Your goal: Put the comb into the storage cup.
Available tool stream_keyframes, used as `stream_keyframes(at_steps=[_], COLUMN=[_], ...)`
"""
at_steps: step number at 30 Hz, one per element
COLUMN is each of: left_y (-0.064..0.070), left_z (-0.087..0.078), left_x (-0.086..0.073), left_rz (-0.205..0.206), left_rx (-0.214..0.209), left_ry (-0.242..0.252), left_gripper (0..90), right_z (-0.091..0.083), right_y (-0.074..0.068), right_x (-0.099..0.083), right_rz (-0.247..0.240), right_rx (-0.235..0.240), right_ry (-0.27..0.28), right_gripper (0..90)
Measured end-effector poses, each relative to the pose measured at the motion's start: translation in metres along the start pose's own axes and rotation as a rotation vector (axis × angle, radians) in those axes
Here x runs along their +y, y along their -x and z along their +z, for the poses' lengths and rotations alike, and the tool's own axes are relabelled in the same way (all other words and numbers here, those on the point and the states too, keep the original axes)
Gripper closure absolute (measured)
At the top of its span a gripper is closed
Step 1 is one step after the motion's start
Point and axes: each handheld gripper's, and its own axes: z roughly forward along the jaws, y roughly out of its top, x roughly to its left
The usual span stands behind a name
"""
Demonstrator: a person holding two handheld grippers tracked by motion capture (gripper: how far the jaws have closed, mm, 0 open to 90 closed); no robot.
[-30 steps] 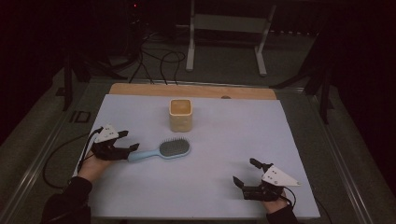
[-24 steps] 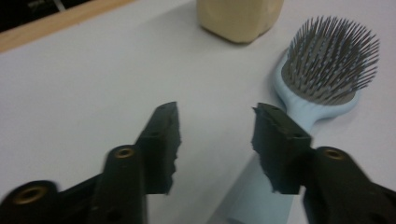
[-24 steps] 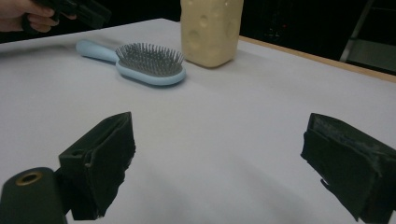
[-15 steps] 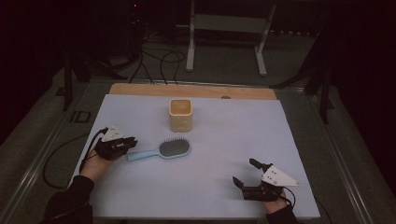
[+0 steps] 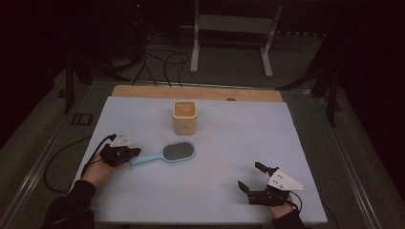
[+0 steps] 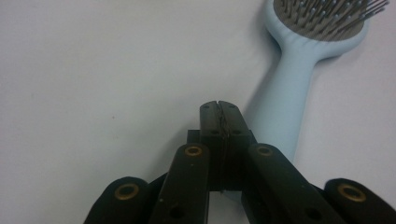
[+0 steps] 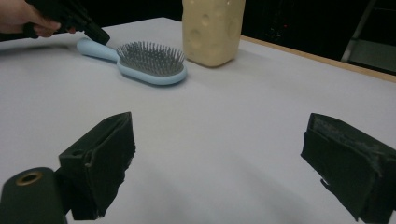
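Note:
A light blue hairbrush point(image 5: 178, 151) lies bristles up on the white table cover point(image 5: 248, 133), its handle pointing left. My left gripper point(image 5: 136, 151) rests at the handle's end. In the left gripper view its jaws point(image 6: 219, 106) are pressed together with nothing between them, and the hairbrush handle point(image 6: 285, 107) lies just to their right and partly beneath them. My right gripper point(image 5: 250, 175) stands open near the front right edge, holding nothing. The right gripper view looks between its wide-apart jaws point(image 7: 219, 144) toward the hairbrush point(image 7: 149, 63) and the left gripper point(image 7: 95, 32).
A cream square cup point(image 5: 185, 117) stands upright behind the brush, also seen as the cup point(image 7: 212, 30) in the right gripper view. A wooden strip point(image 5: 196, 92) runs along the table's far edge. Cables and a metal stand point(image 5: 229, 28) are on the floor beyond.
The left hand has shifted slightly toward the table's near side by the handle's end. The brush, the cup and the right gripper have stayed put.

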Motion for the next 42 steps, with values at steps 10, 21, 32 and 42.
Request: stream_keyframes(at_steps=[10, 21, 32, 42], left_y=[0.011, 0.032, 0.052, 0.065], left_z=[-0.005, -0.011, -0.014, -0.013], left_x=[-0.002, -0.002, -0.002, 0.001], left_rz=[0.034, 0.076, 0.109, 0.116], left_rx=[-0.049, -0.092, -0.151, -0.194], left_ry=[-0.024, -0.057, -0.084, -0.102], left_gripper=[89.8, 89.8, 89.8, 89.8], right_z=[0.000, 0.000, 0.000, 0.001], right_y=[0.000, 0.000, 0.000, 0.000], right_x=[0.000, 0.000, 0.000, 0.000], right_rz=[0.001, 0.003, 0.001, -0.001], right_rx=[-0.001, -0.002, -0.002, -0.002], right_ry=[-0.002, -0.003, -0.004, -0.003], right_gripper=[9.2, 9.2, 9.2, 9.2])
